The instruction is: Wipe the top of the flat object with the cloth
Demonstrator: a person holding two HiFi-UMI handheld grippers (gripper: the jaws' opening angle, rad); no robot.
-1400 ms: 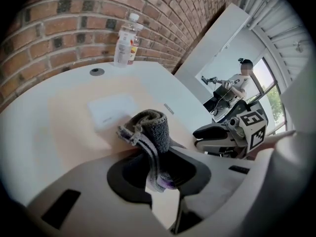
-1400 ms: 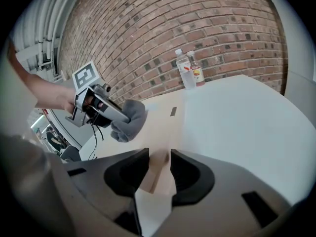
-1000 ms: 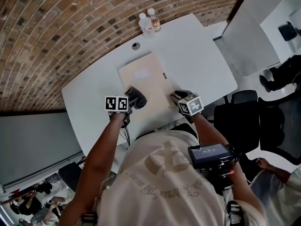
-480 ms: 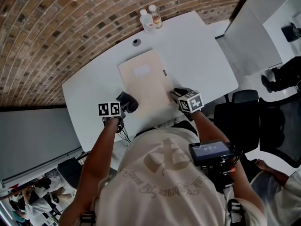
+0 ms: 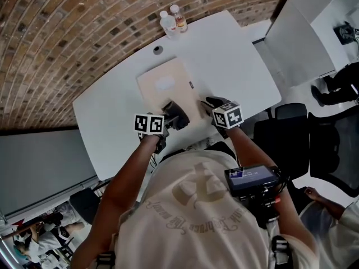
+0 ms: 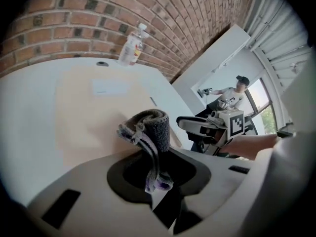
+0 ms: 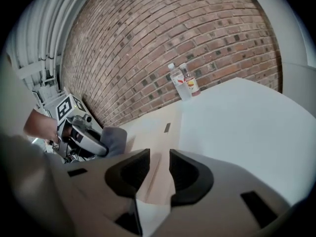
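My left gripper (image 5: pixel 167 118) is clamped on the cloth (image 6: pixel 150 127). It is a folded grey wad, pinched low so that its rolled end sticks out past the jaws and can meet the surface before any plastic does. The cloth hangs over the near part of the board (image 5: pixel 162 86), the flat beige sheet lying in the middle of the table (image 5: pixel 235 55). I judge that a wiping stroke from here would run toward the far side. I cannot tell whether the cloth is pressing on the sheet at this moment.

The jaws of the right gripper (image 7: pixel 159 166) have just been closing a little, yet they stand apart with nothing pinched. Only the board's near right edge shows through the gap. It sits at that corner, I think, to steady the sheet against sliding under the cloth. The two bottles (image 5: pixel 167 22) stand at the far edge, well apart from all this.
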